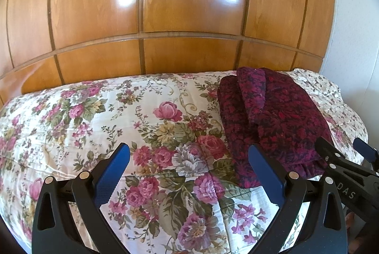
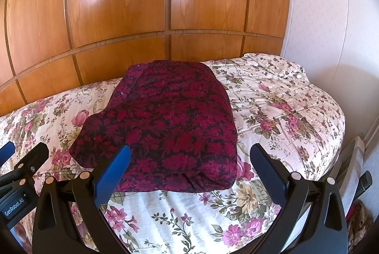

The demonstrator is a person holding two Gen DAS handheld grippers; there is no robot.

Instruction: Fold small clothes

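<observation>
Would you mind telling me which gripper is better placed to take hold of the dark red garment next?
Probably the right gripper: the garment lies straight ahead between its open jaws, offset from the left gripper.

— What fills the upper frame?
— A glossy wooden headboard [image 1: 165,5], panelled.
— Below it?
— A floral quilt [image 1: 165,116] across the lower half; a white wall [image 2: 331,17] at the right edge.

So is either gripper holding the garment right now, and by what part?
Neither. Left gripper and right gripper are both open; the folded garment lies free.
</observation>
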